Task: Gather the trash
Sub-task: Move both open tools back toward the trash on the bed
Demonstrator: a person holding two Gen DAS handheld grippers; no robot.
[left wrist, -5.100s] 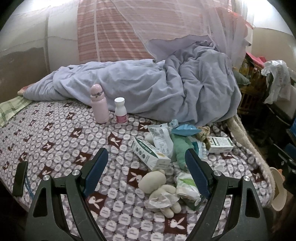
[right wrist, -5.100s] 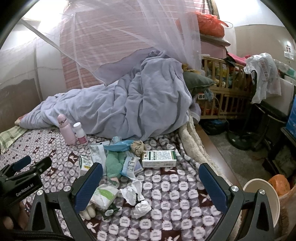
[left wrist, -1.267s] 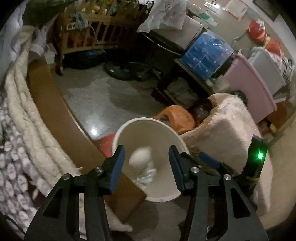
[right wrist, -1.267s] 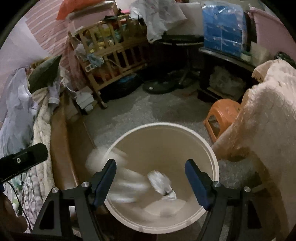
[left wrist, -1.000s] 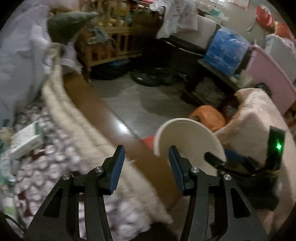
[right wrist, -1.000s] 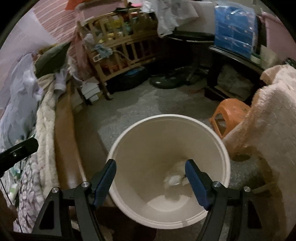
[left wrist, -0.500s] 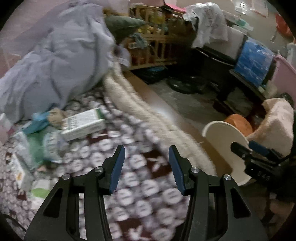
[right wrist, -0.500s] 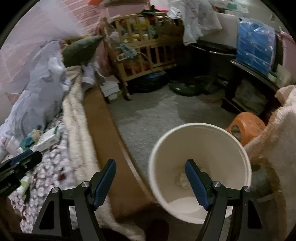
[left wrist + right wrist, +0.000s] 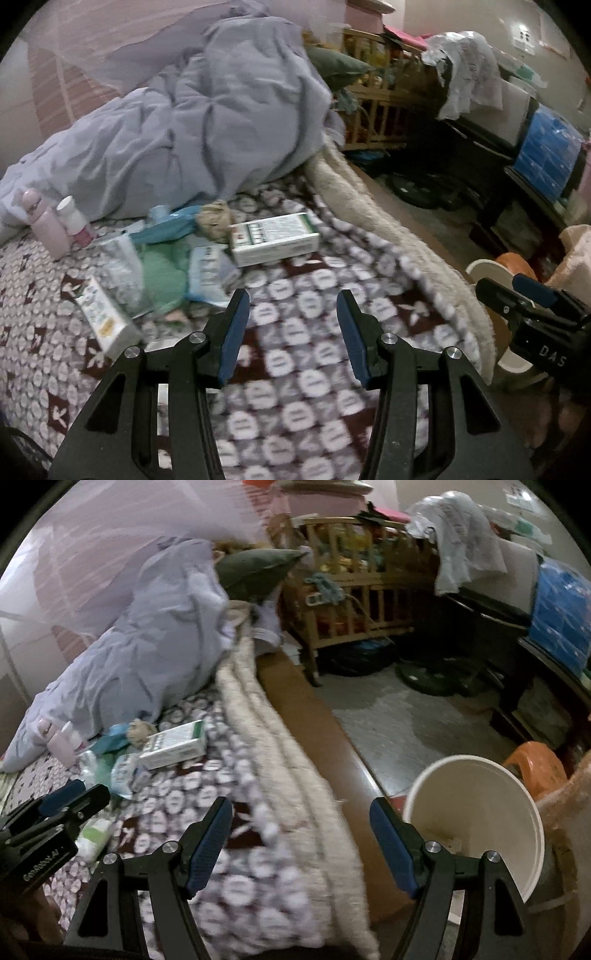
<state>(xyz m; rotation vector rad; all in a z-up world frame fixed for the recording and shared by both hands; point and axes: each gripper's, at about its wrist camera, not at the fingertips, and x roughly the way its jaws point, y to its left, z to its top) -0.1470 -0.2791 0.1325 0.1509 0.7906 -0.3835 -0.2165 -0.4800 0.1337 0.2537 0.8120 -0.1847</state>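
Note:
Trash lies on the patterned bed: a green-and-white box [image 9: 275, 239], a second box [image 9: 105, 320] at the left, a blue-white packet [image 9: 208, 271], a clear wrapper [image 9: 123, 266] and a brown crumpled wad [image 9: 214, 221]. My left gripper [image 9: 293, 330] is open and empty above the bedspread, just short of the pile. My right gripper [image 9: 301, 843] is open and empty over the bed's edge. The white bin [image 9: 517, 812] stands on the floor to its right with trash in its bottom. The box also shows in the right wrist view [image 9: 173, 744].
A lilac duvet [image 9: 207, 122] is heaped behind the pile. A pink bottle [image 9: 46, 225] and a small white bottle [image 9: 74, 219] stand at the left. A cream blanket roll [image 9: 280, 760] lines the bed edge. A wooden cot [image 9: 354, 602], orange stool [image 9: 535, 766] and dark furniture crowd the floor.
Both grippers have swung left, from over the bin back toward the bed. The trash pile has come into the left view; the bin has slid to the right in both.

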